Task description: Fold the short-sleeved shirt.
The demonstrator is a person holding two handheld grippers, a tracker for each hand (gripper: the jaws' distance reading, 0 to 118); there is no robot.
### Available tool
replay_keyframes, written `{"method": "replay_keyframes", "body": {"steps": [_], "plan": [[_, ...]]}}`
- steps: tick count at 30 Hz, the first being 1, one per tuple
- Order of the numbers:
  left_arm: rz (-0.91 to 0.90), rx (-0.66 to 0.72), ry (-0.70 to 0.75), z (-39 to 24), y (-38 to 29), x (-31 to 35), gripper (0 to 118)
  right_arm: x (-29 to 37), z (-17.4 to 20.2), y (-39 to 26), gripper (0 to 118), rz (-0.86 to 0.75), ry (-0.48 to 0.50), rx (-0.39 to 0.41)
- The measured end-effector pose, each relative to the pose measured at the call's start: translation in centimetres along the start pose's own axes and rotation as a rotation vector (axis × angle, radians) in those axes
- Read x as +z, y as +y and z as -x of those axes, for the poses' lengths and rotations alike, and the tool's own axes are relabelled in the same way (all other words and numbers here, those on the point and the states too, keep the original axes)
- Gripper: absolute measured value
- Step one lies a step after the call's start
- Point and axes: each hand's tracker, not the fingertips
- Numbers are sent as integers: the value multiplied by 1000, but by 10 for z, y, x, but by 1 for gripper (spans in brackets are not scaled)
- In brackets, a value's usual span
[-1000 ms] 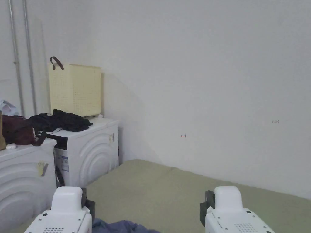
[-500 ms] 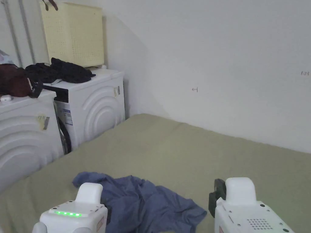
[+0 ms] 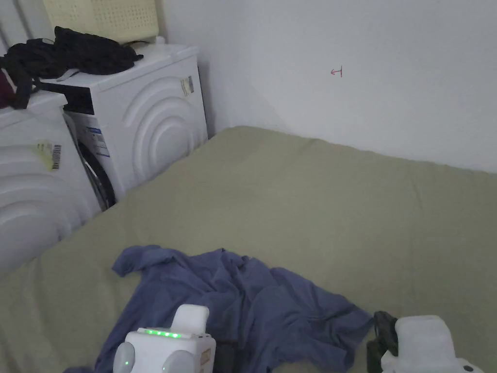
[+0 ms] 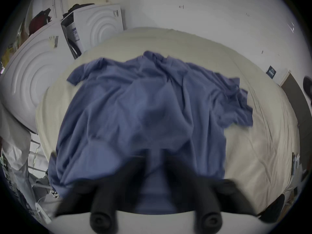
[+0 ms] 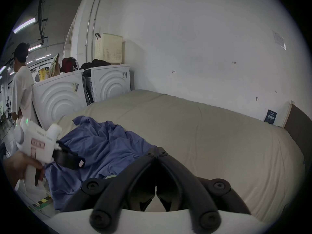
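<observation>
Bare white wall behind; two white washing machines (image 3: 145, 116) at left with dark clothes (image 3: 73, 51) and a cream laundry basket (image 5: 108, 49) on top; another person (image 5: 21, 84) stands beyond them in the right gripper view. Work surface is a bed with an olive-beige cover (image 3: 315, 204). The blue short-sleeved shirt (image 3: 233, 306) lies crumpled on the near left part of the bed, near edge draped over the bed's side, unfolded. Left gripper (image 4: 154, 163): jaws blurred, a strip of blue cloth runs between them; cannot tell whether they pinch it or merely stand over it. Right gripper (image 5: 156, 155): jaw tips meet, nothing between them, just beside the shirt's right edge. Handling judgement: thin, soft, light fabric; no stiffness, will sag and bunch, drags easily on the cover. Best holds look like the hem corners or shoulder seams, one per gripper, to shake it flat. Orientation: one sleeve (image 3: 133, 257) points toward the washing machines at far left; collar region seems to lie at the far side, hem toward the person, so the long axis runs roughly near-to-far, though creasing makes this uncertain.
</observation>
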Motion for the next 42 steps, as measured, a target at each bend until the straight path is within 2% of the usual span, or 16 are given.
{"method": "replay_keyframes", "body": {"steps": [3, 10, 11, 14, 15, 16, 18, 23, 28, 32, 36, 42], "plan": [[-32, -22, 24, -14, 19, -14, 118, -8, -1, -10, 0, 27, 3, 2], [96, -148, 188, -30, 15, -78, 118, -12, -12, -22, 0, 63, -15, 0], [64, -111, 118, -28, 12, -78, 118, -11, -13, -23, 0, 65, -21, 0], [77, -28, 97, -17, 16, -67, 118, -10, -17, -25, 0, 72, -29, -2], [21, -36, 96, -19, 13, -59, 111, -8, -18, -25, 0, 73, -31, -7], [-35, -46, 57, -19, 13, -51, 91, -6, -18, -25, 0, 70, -30, -12], [-45, 22, 7, -18, 15, -47, 4, -1, -17, -25, 0, 64, -31, -16], [-10, 15, 23, -15, 19, -52, 4, 11, -24, -25, 0, 61, -30, -20], [-92, 12, -85, -60, 26, -39, 4, 29, -51, -28, 0, 52, -60, -44], [-116, -106, -154, -146, 38, -35, 4, 57, -88, -35, 0, 42, -126, -68], [-130, -190, -292, -256, 43, -24, 4, 100, -143, -46, 0, 37, -228, -127], [-170, -327, -491, -432, 30, 18, 4, 176, -228, -65, 0, 14, -399, -166]]}}
